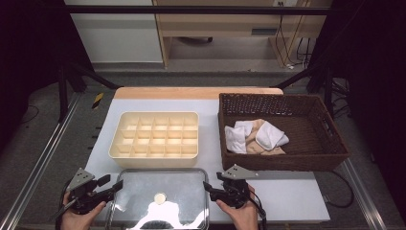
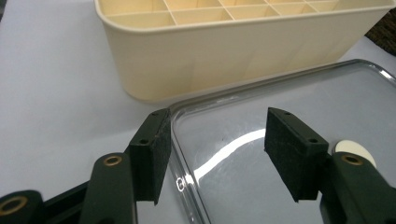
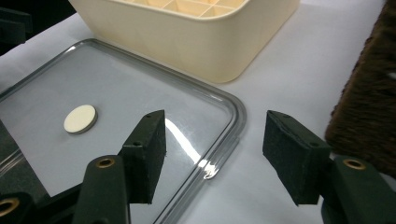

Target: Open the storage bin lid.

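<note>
Clear lid [image 1: 160, 199]: flat on the table's [image 1: 297, 196] near edge, long axis left–right, white knob [image 1: 160, 198] at centre | left gripper [image 1: 116, 184]: jaws wide, straddling lid's left rim, gripping nothing | right gripper [image 1: 207, 187]: jaws wide, straddling right rim, gripping nothing | divided box [image 1: 155, 139]: just behind lid | basket [image 1: 282, 134]: right.

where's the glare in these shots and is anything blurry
High view: a strong white glare on the clear lid near its front edge; room around the table dark. Left gripper view: a curved bright streak on the lid; the near tool parts look soft. Right gripper view: a small highlight at the lid's corner; the basket at the right is blurred.
</note>
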